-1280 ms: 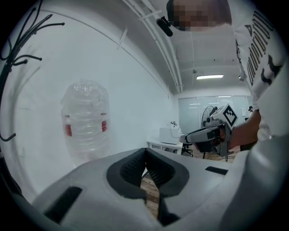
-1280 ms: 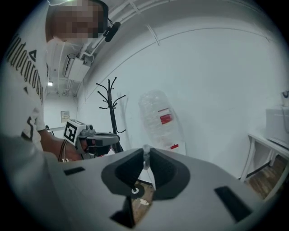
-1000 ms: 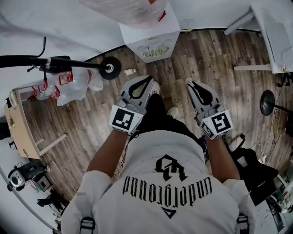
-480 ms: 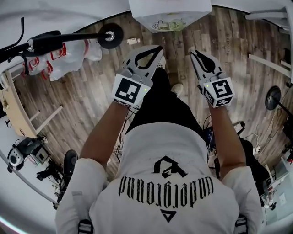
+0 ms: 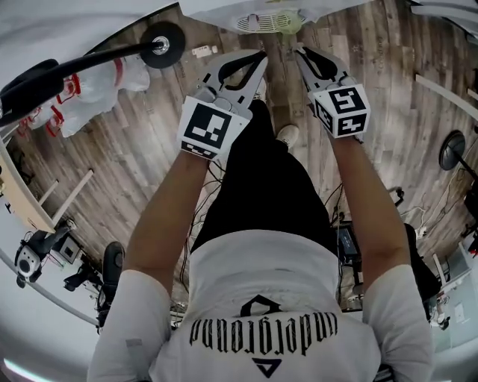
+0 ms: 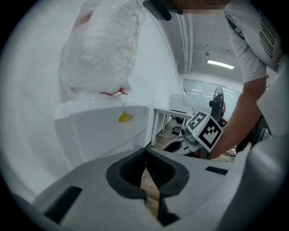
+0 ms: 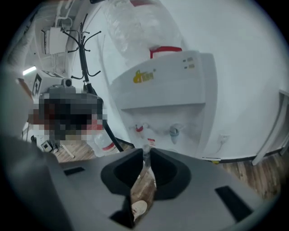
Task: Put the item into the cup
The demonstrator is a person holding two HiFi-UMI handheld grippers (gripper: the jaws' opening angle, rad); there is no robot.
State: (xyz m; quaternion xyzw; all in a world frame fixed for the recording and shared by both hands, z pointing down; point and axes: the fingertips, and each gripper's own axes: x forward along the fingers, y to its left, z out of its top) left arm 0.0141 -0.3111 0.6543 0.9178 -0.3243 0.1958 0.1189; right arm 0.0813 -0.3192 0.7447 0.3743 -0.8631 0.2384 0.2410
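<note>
No cup and no loose item shows in any view. In the head view my left gripper and right gripper are held side by side above the wooden floor, both pointing at a white water dispenser. Each gripper's jaws meet at the tips with nothing between them. The left gripper view has my left gripper in front of the dispenser, with the right gripper's marker cube to its right. In the right gripper view my right gripper faces the dispenser's taps.
A clear water bottle sits upside down on the dispenser. A black coat stand with a round base leans at the left, beside plastic bags. A white table stands to the right. My shoe is below the grippers.
Both grippers have moved forward and up in the view, closer to the dispenser, with arms stretched further out. Their jaws have stayed shut.
</note>
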